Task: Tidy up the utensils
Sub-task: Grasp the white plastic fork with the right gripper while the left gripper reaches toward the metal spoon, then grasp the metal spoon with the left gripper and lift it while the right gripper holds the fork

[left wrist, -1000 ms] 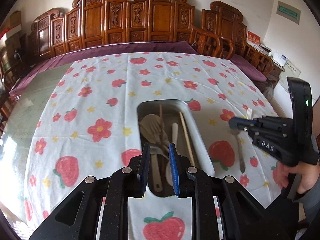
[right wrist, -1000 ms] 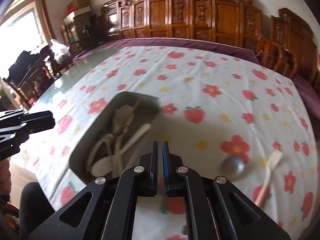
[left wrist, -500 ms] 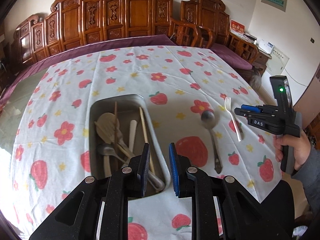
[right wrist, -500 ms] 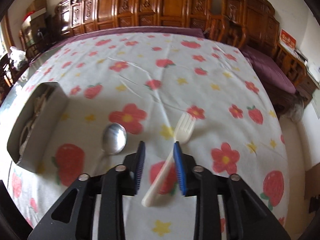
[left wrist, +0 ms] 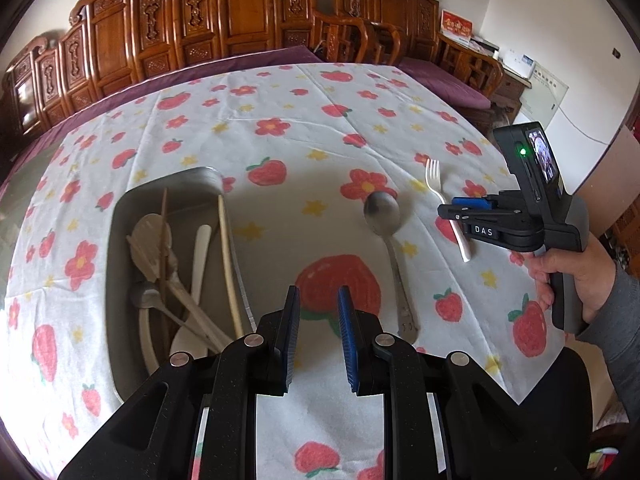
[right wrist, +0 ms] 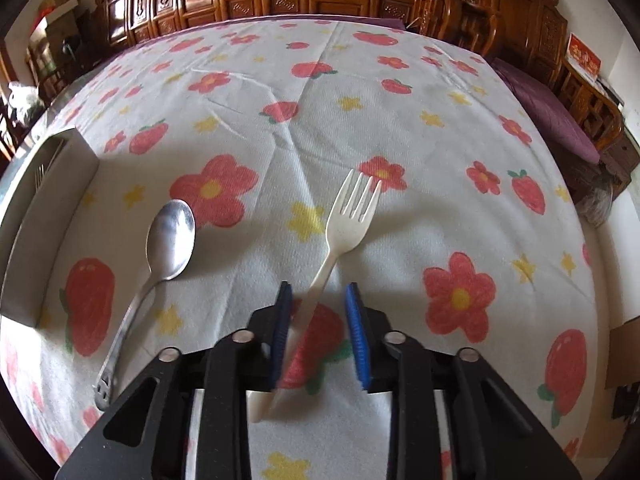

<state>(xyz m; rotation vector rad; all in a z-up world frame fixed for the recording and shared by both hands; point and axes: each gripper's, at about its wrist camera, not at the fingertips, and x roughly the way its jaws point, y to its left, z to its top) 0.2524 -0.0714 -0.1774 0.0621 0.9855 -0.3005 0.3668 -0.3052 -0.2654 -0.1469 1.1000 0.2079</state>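
Nearest, the right gripper [right wrist: 318,320] straddles the handle of a cream plastic fork [right wrist: 340,240]; its narrow jaws are closing, pads apparently not yet pressing, likely to lift it toward the metal tray [right wrist: 24,216] at nine o'clock; the fork's long axis runs six to twelve, tines at twelve; a steel spoon [right wrist: 160,260] lies beside it at ten o'clock; the left gripper [left wrist: 318,336] hovers narrow and empty.

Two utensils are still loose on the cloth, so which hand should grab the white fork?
Right. The right gripper already straddles the white fork handle, jaws closing with the pads not yet on it. The left gripper hangs empty over bare cloth between the tray and the metal spoon.
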